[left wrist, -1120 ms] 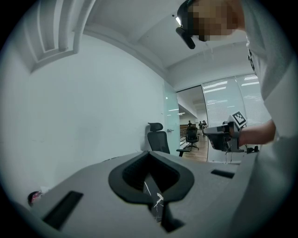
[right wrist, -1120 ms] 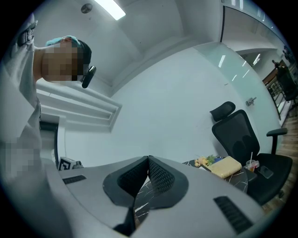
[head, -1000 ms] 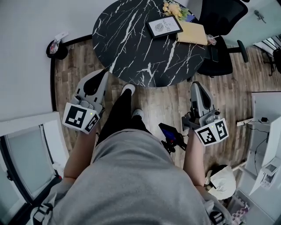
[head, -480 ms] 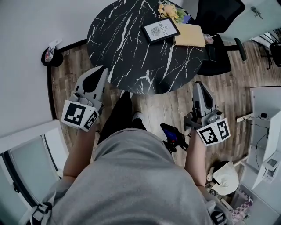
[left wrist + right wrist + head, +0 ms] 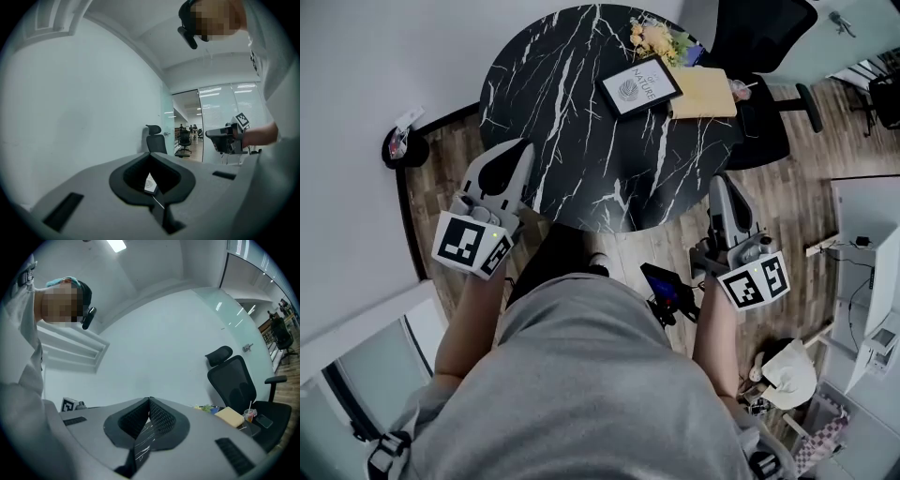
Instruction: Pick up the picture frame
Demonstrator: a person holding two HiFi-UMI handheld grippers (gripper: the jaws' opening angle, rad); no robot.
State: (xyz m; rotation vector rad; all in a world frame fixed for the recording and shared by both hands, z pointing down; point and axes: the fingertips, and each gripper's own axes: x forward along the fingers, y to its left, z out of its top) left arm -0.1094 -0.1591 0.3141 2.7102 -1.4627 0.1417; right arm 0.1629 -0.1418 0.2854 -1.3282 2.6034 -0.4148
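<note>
Plainly the reach is only starting; the frame (image 5: 639, 86) sits face up on the far side of the round table (image 5: 572, 122), just beside a tan book (image 5: 705, 91) on its right and near the flowers (image 5: 661, 37) behind it, and whether it lies flat or leans on a stand I cannot tell. Both grippers hang level at the table's near rim, well apart from the frame; the left gripper (image 5: 523, 145) has its jaws together with nothing in them, and the right gripper (image 5: 719, 180) is likewise closed and empty; its own view shows the ribbed pads (image 5: 159, 420) meeting at the tip. To do this step well, I judge the jaws should part before the hand crosses the table, not over the frame; the left or near edge is the free one, since the book crowds the right side; tipping the gripper downward and taking the rim across its thin border would likely give the surest bite; a careless approach could nudge the frame into the flowers, so come in slowly and low.
</note>
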